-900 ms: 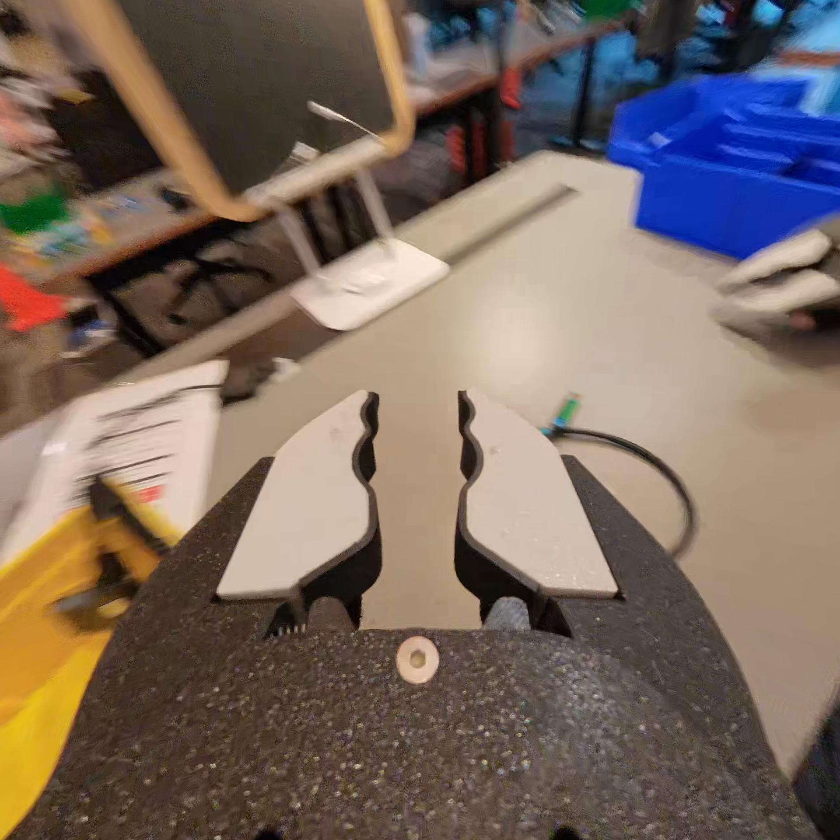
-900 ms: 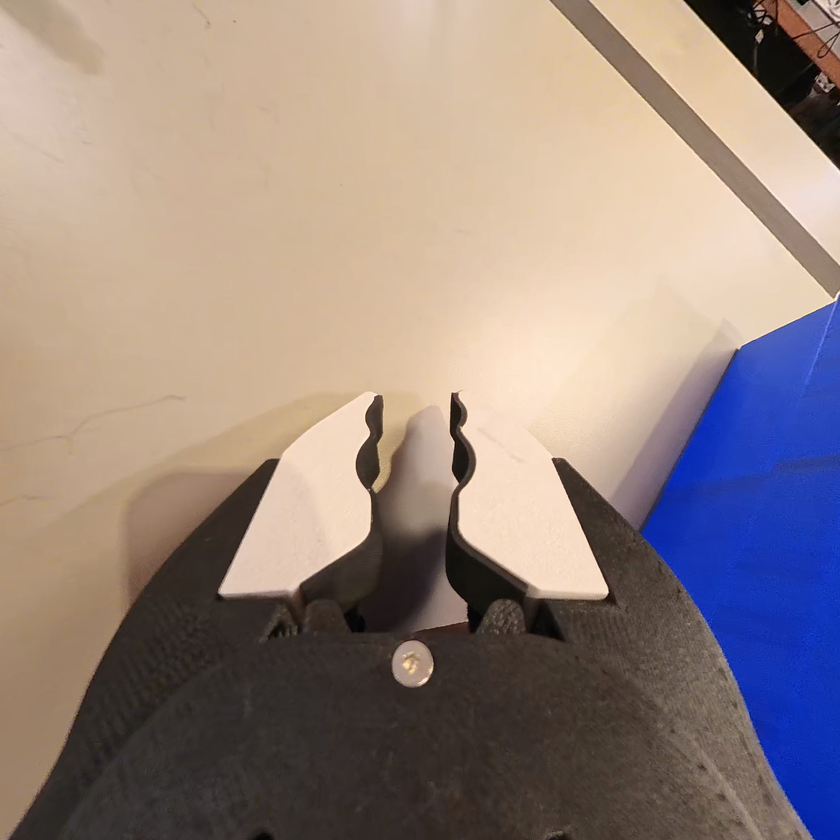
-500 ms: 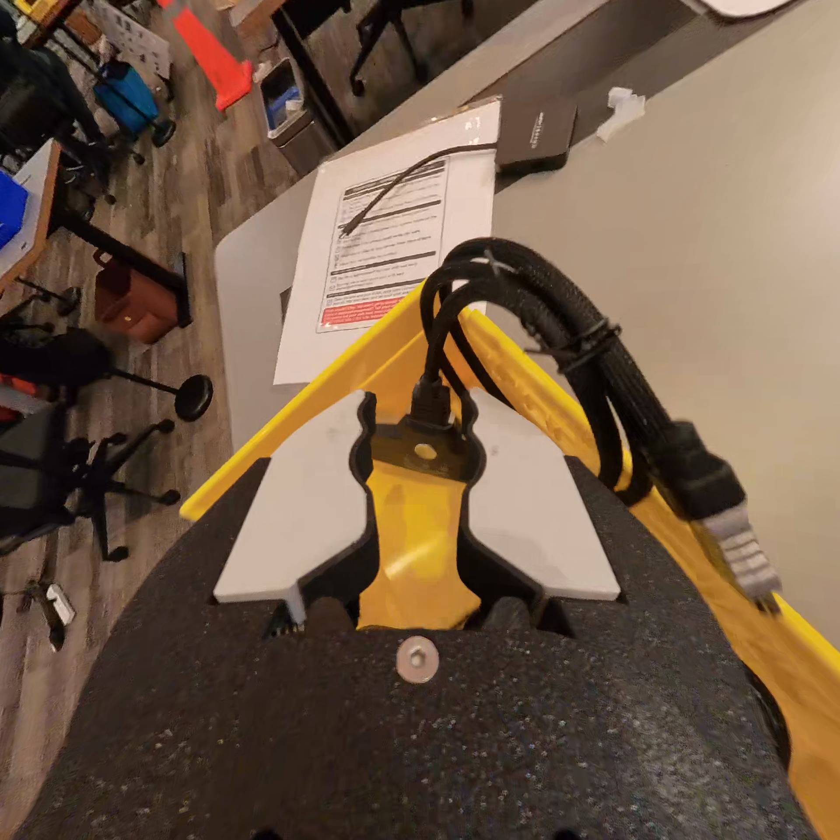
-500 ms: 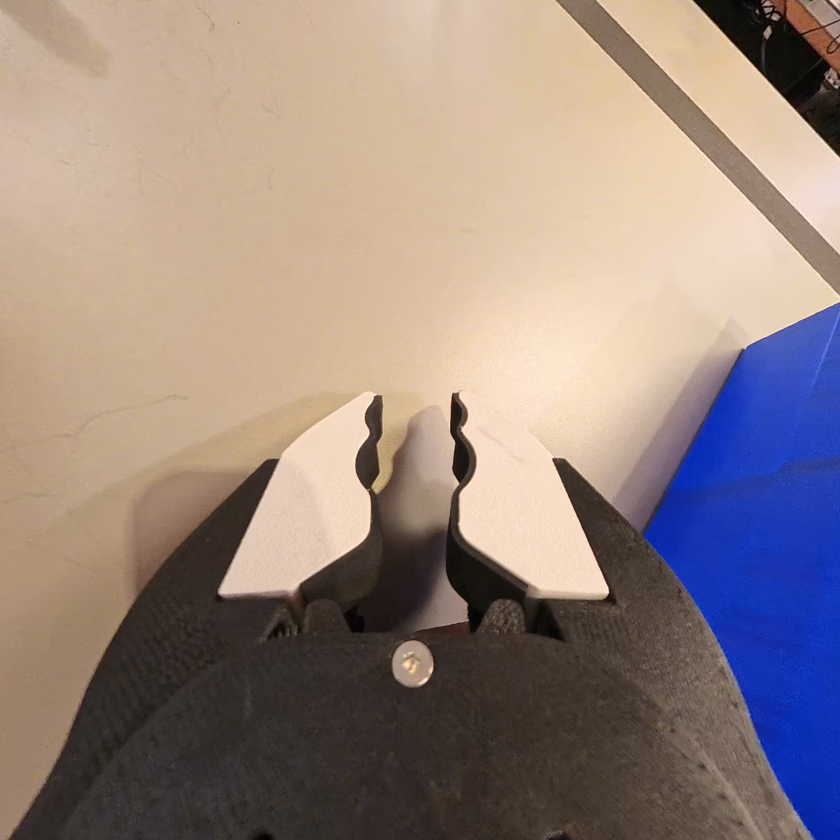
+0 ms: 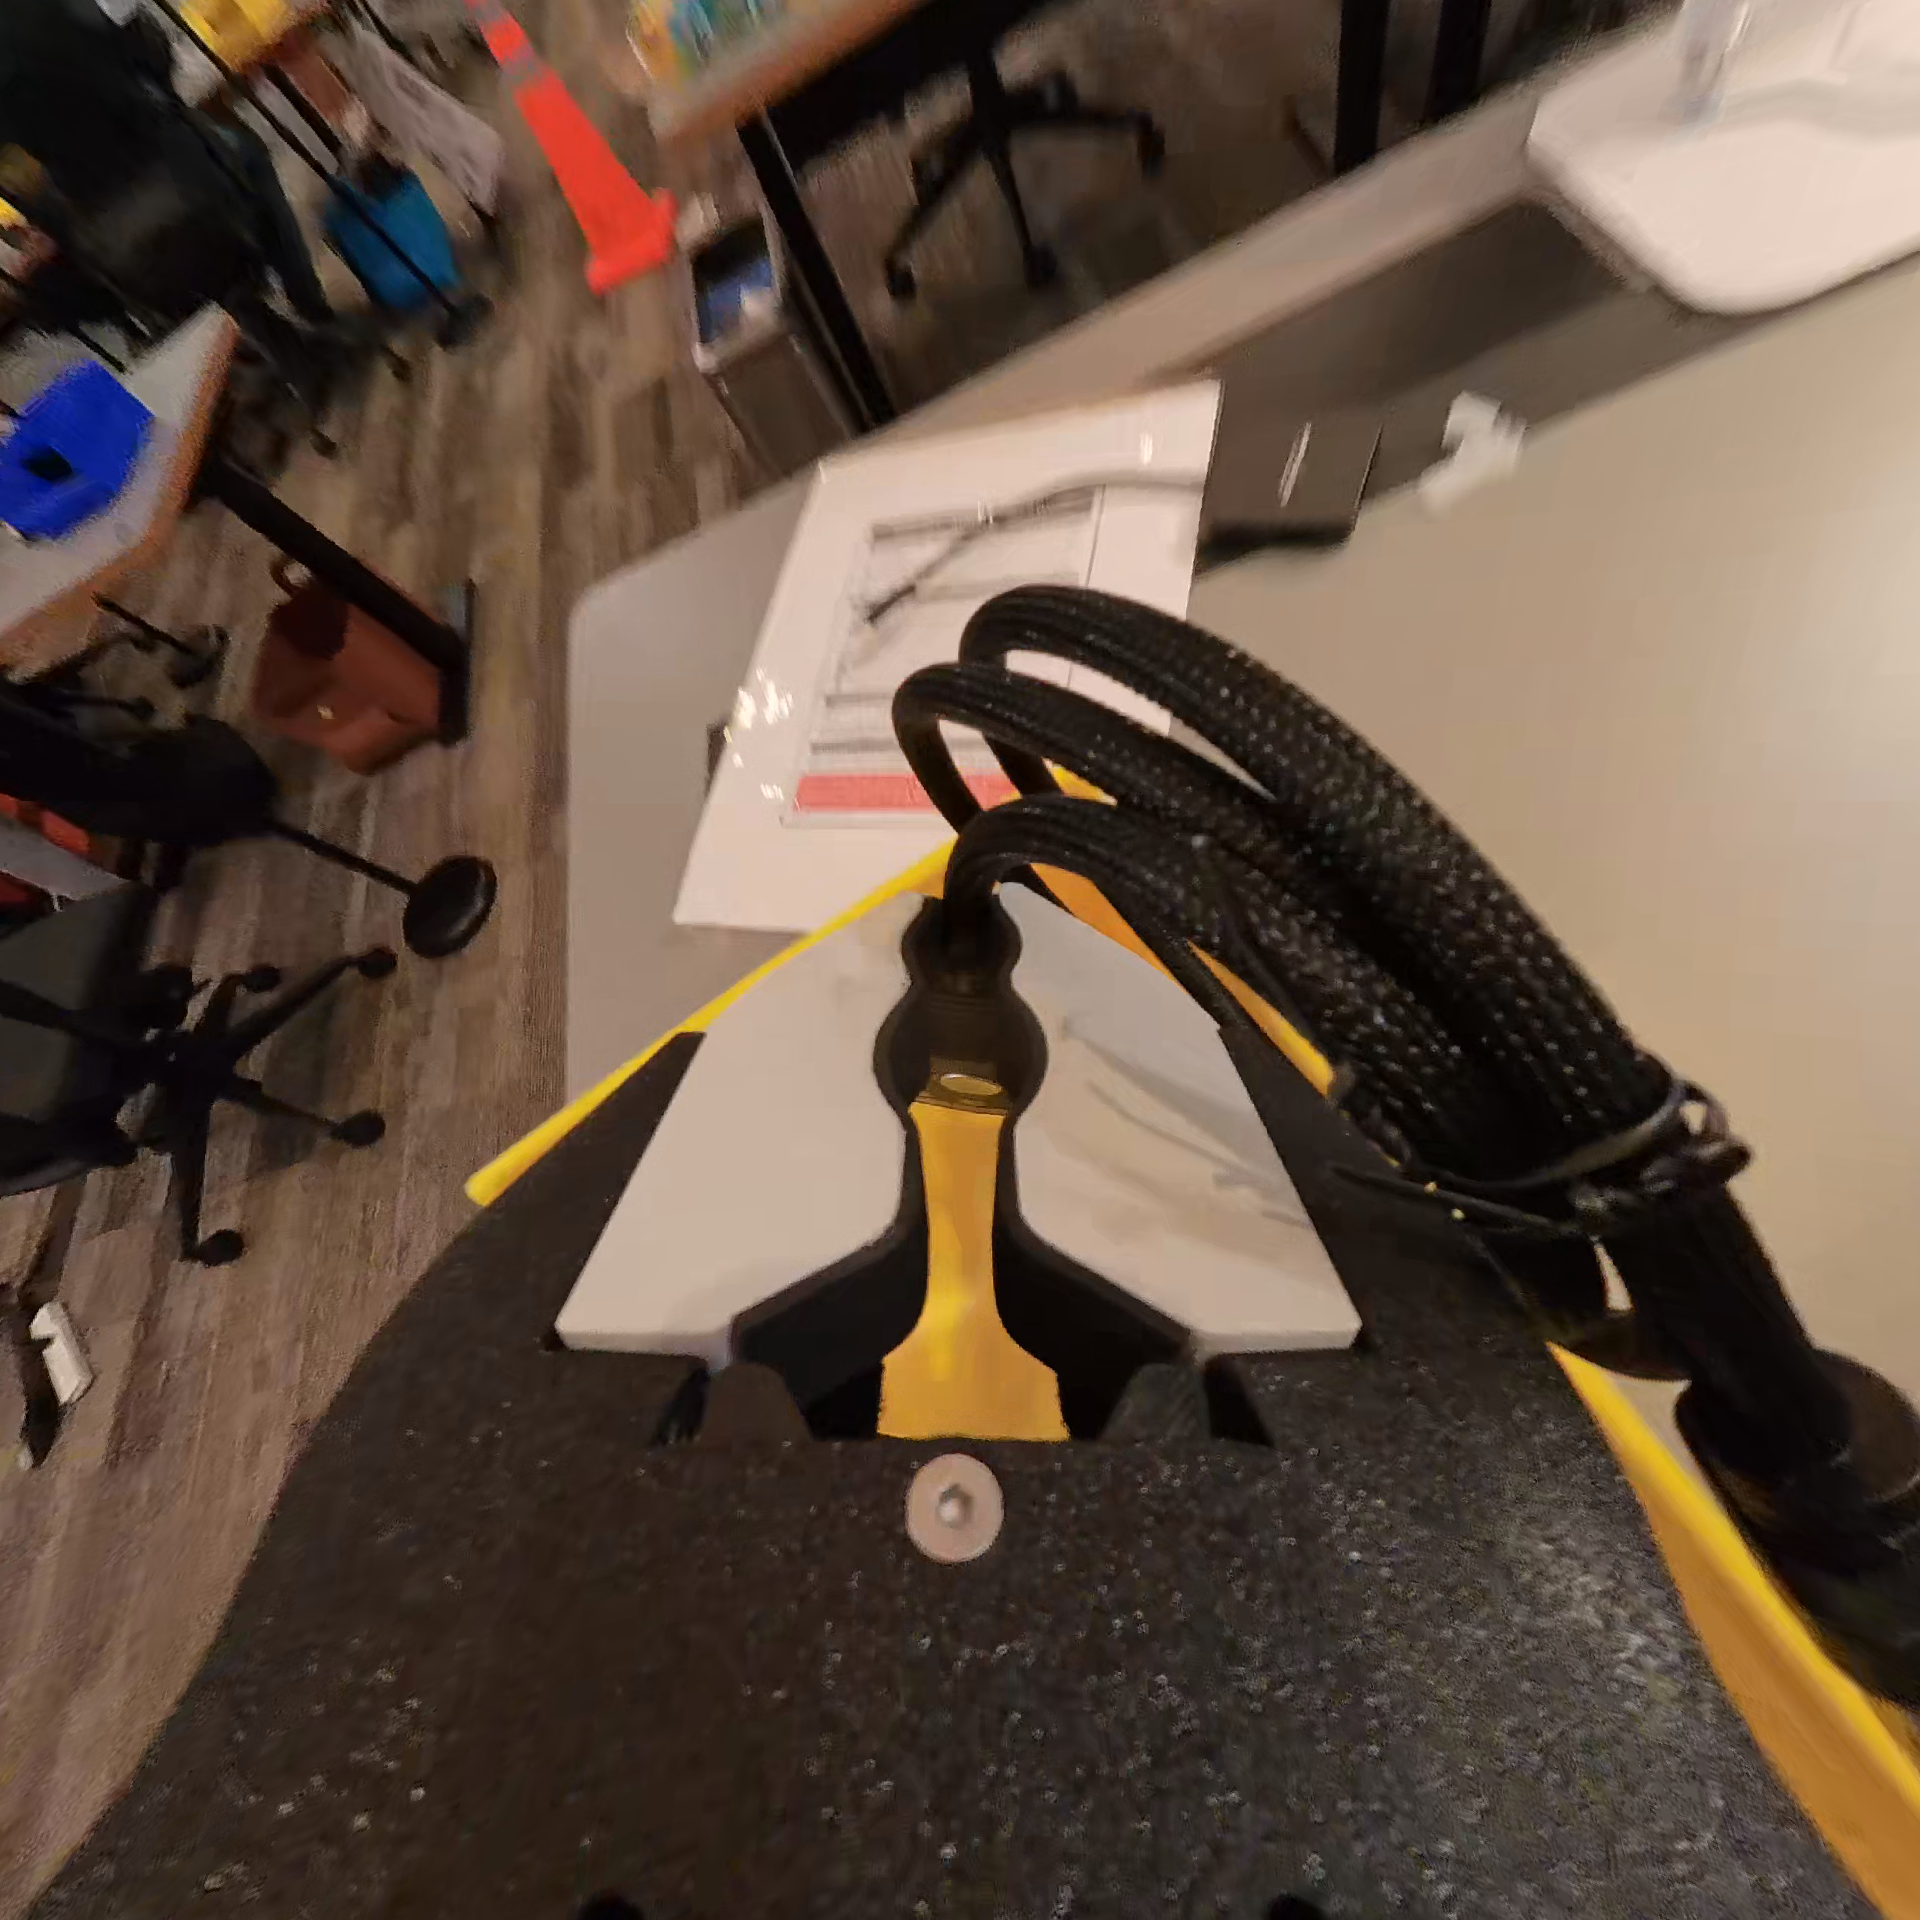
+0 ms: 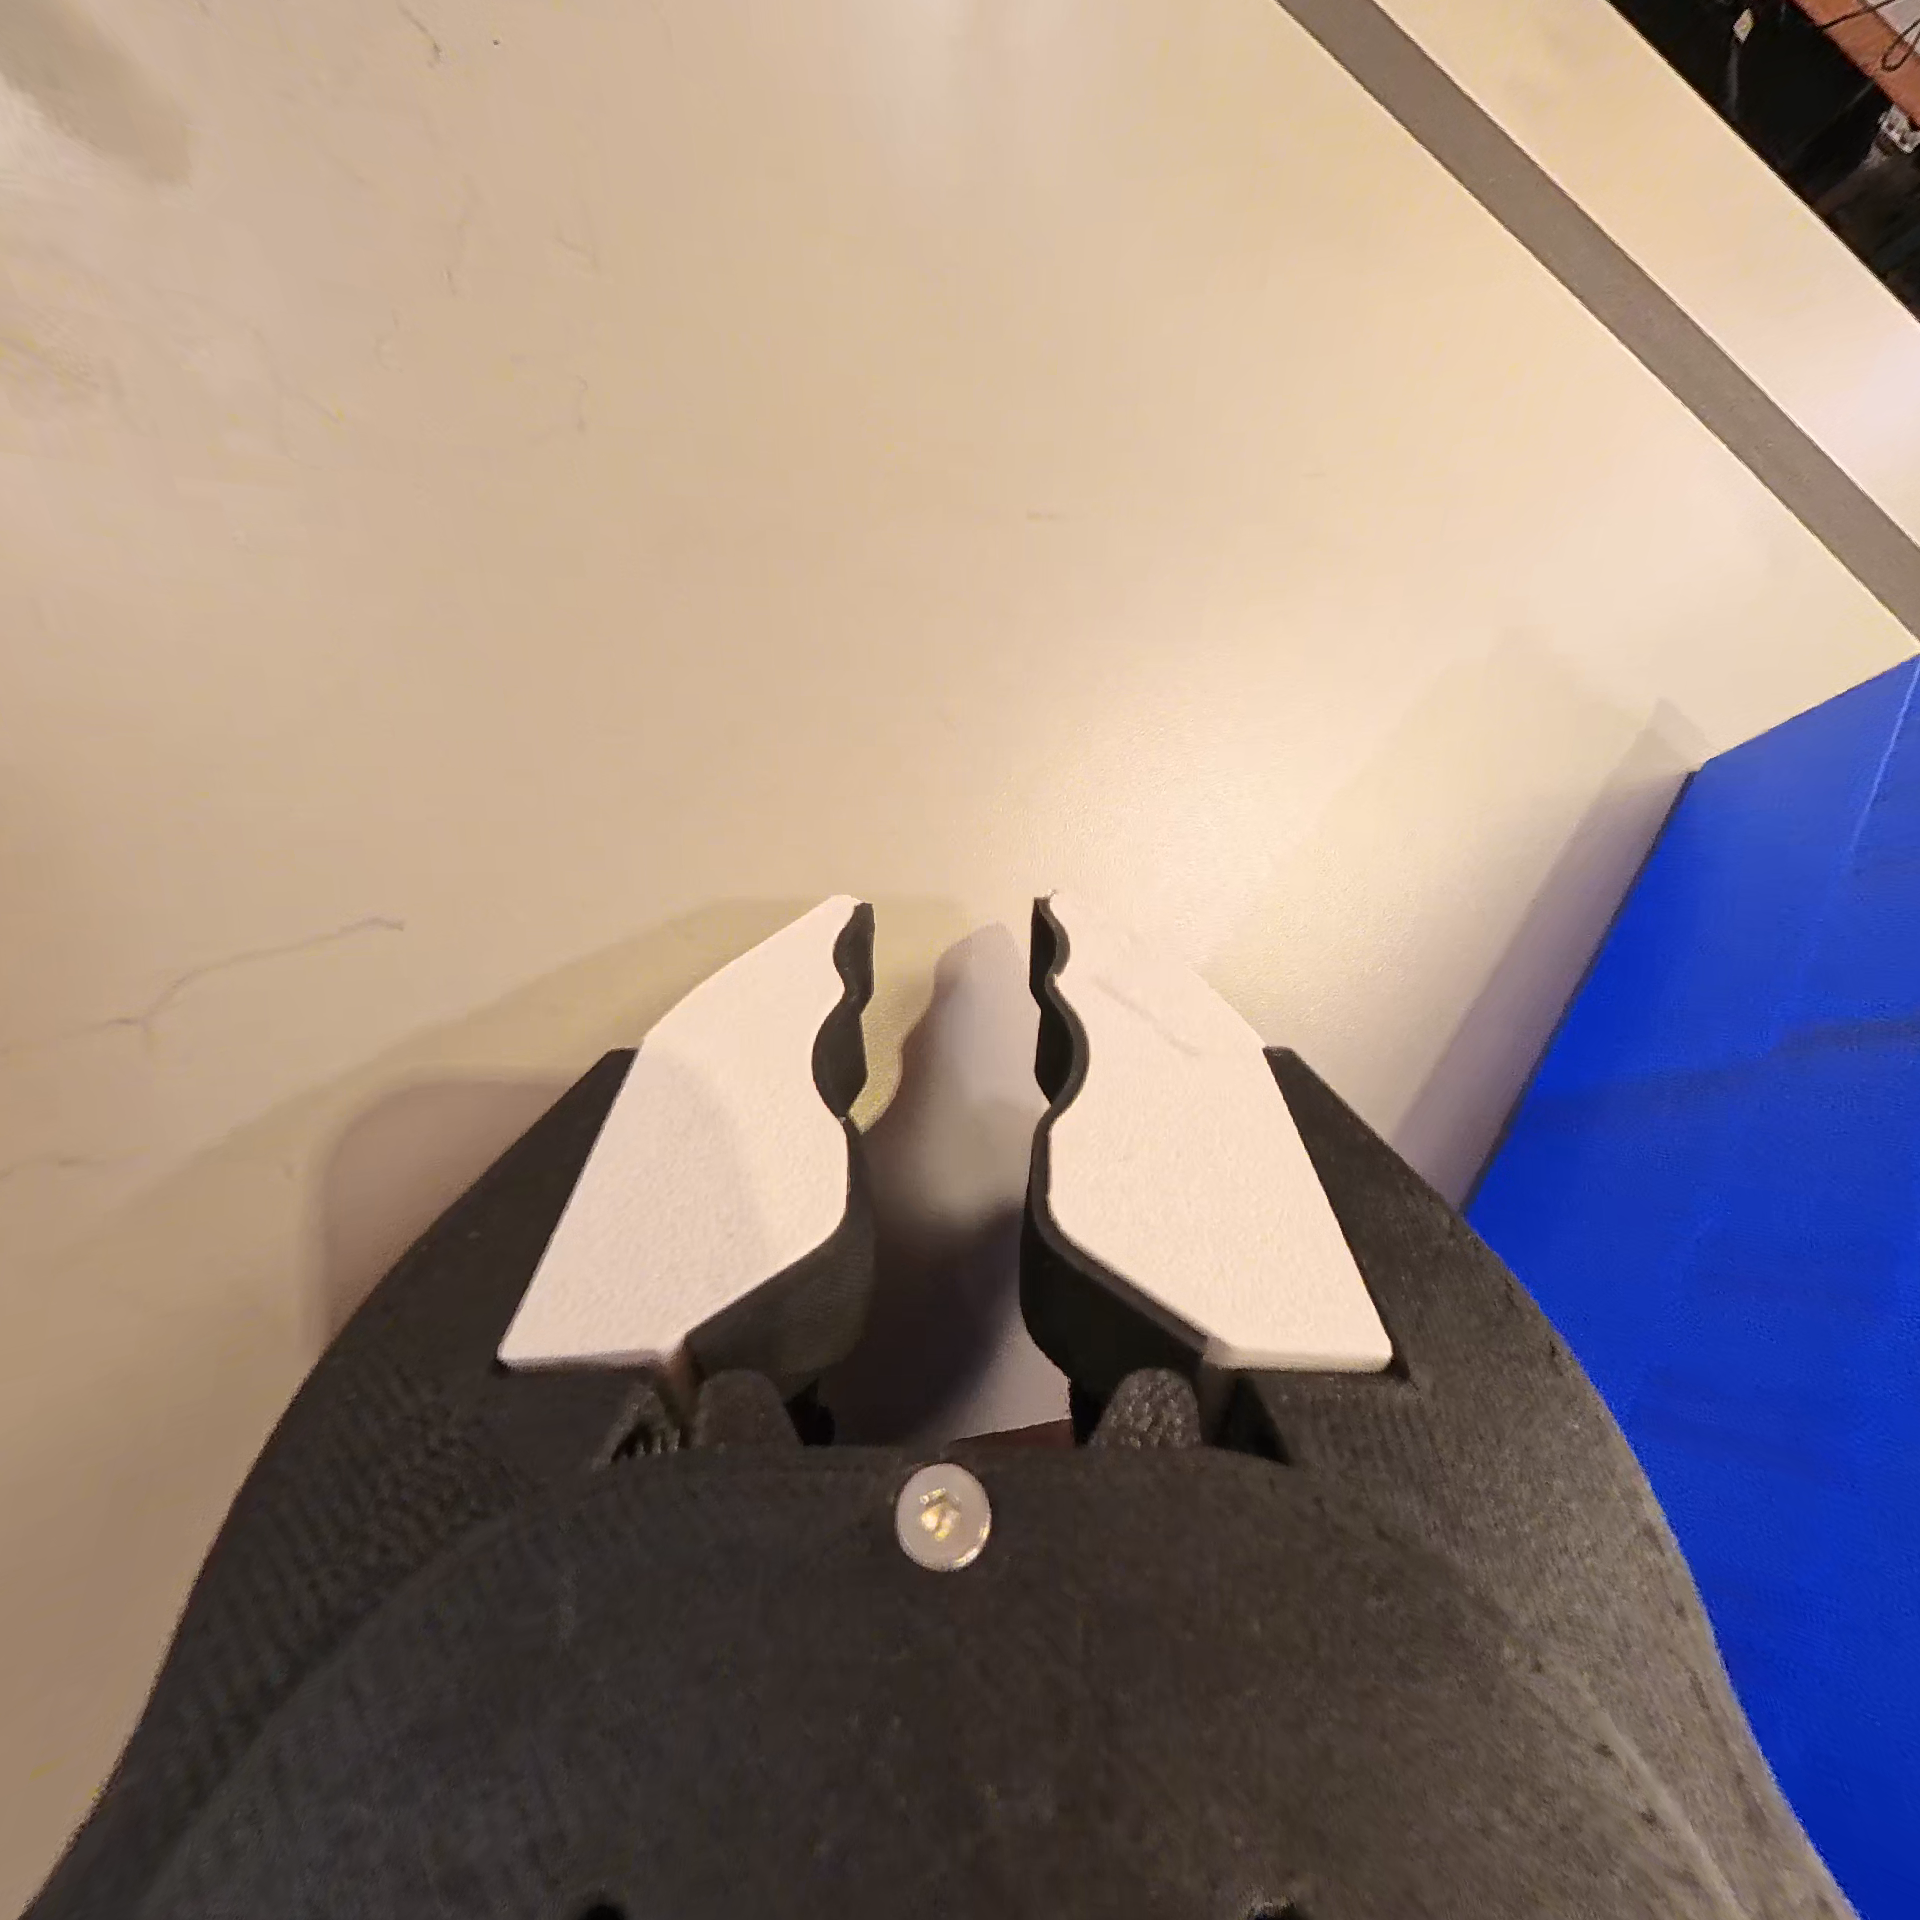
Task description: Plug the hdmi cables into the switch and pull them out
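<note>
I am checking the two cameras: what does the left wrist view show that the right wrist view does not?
Left only: the left gripper shut on a black HDMI plug of a tied braided cable bundle, above a yellow bin, with a printed sheet beyond.
Right only: the right gripper open and empty, beside a blue bin.
Both: the pale tabletop.

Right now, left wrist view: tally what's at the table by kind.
Yellow bin: 1
Black braided cable bundle: 1
Printed sheet: 1
Black switch box: 1
Small white piece: 1
White stand base: 1
Total: 6
</note>
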Available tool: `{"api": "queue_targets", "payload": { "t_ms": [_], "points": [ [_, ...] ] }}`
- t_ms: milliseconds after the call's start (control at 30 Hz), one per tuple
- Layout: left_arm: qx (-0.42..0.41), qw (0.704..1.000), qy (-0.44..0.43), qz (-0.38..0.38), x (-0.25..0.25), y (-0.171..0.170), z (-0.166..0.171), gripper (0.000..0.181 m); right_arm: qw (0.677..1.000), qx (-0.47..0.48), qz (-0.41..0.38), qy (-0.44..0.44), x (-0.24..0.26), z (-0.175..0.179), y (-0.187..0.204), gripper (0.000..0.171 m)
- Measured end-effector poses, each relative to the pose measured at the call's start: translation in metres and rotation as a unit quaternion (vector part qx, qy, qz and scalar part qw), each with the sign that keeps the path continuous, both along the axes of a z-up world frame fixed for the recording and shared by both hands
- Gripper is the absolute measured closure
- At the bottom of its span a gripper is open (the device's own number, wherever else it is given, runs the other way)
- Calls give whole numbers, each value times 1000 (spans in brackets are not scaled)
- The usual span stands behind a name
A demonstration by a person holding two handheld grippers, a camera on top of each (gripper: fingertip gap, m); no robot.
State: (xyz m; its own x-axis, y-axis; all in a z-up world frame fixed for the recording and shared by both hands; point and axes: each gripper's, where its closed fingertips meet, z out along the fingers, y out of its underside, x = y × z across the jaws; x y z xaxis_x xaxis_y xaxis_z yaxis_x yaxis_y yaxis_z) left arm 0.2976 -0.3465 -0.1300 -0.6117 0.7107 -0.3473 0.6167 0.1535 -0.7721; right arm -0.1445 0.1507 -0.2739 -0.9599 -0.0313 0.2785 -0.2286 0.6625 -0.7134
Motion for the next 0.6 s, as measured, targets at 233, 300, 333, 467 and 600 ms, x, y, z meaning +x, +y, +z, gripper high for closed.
{"api": "queue_targets", "payload": {
  "t_ms": [233,300,333,467,600],
  "points": [
    [-43,985,146,-85,-63,76,106,174,998,-42,1,-37,22,15,-26,139],
    [-26,973,186,-131,-99,106,116,174,997,-65,26,-41,39,29,-43,139],
    [-12,966,207,-156,-118,120,117,174,996,-74,39,-36,48,37,-51,139],
    [52,935,258,-237,-203,172,97,174,988,-104,107,-33,86,73,-88,135],
    [112,915,258,-289,-281,215,52,174,980,-116,158,-41,110,93,-130,126]
  ]
}}
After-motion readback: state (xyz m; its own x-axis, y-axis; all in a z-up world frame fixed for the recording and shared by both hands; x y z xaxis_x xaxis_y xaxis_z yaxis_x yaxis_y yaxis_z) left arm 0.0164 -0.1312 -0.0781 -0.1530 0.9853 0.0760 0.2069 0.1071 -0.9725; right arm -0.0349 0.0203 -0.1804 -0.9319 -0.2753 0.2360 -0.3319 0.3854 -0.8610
